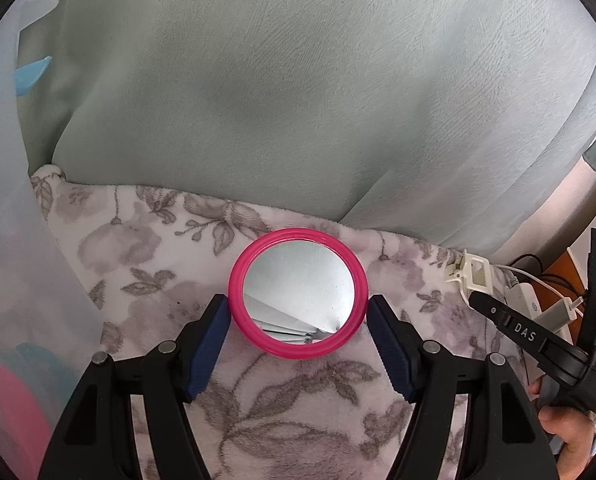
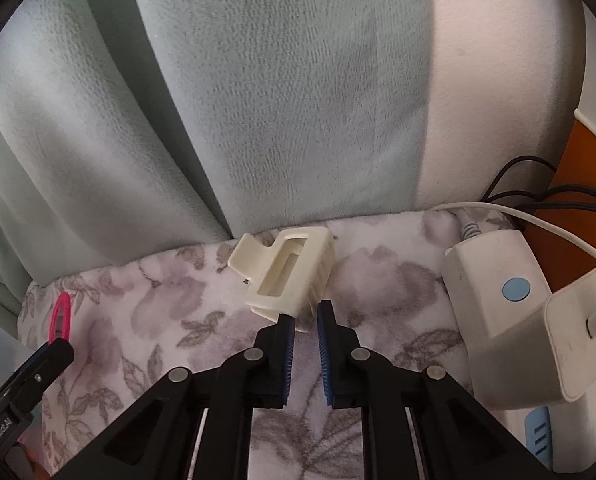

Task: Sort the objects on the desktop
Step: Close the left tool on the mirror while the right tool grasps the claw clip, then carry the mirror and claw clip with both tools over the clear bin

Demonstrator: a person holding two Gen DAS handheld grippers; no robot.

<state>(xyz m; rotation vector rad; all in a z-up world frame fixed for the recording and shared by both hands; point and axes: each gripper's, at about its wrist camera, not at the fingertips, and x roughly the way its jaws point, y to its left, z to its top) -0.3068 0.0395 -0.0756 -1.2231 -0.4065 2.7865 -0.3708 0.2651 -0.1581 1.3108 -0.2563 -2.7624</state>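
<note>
A home: a fleecy floral-print blanket (image 2: 169, 312), pale green curtain (image 2: 257, 100), and white plastic power strip (image 2: 494, 280) with chargers.

both wrist views close, facing curtain (image 1: 298, 80)

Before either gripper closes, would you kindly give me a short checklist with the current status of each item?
1. Left gripper open around the pink mirror: ok.
2. Mirror centred between the left fingers: ok.
3. Right gripper lined up on the cream hair clip: not ok, the clip sits mostly left of the gap.
4. Right jaws wide enough for the clip: not ok, the gap is narrow.
5. White power strip apart from the right fingers: ok.
6. Left pads touching the mirror rim: cannot tell.
</note>
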